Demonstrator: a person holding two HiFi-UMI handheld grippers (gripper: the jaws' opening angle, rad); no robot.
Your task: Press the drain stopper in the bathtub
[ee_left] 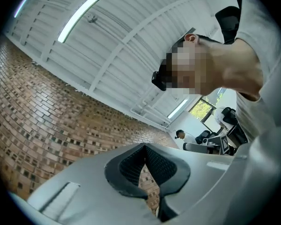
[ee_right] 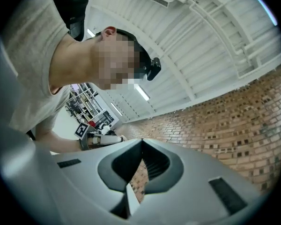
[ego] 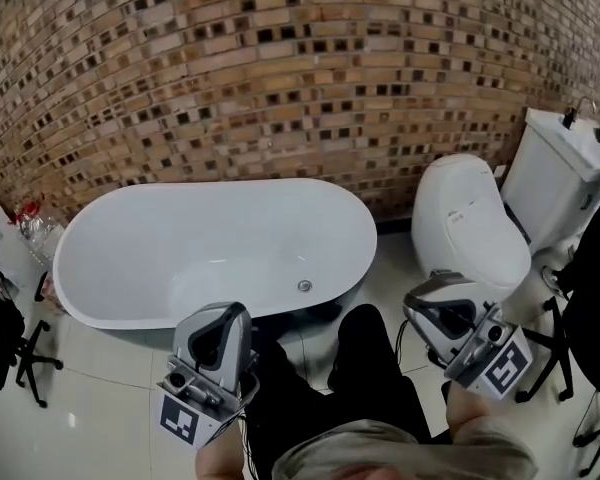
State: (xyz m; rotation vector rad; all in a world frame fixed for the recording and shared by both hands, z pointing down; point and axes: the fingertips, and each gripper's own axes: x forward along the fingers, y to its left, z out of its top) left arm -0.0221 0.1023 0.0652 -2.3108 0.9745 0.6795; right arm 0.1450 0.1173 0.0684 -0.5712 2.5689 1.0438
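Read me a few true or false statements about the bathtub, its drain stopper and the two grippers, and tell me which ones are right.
1. The white oval bathtub stands in front of the brown brick wall. True.
2. The left gripper is pressing the small round metal drain stopper. False: it is held outside the tub, over the person's lap, apart from the stopper.
3. The right gripper is clamped on something. False: its jaws are together with nothing between them.
4. A white toilet stands to the right of the bathtub. True.
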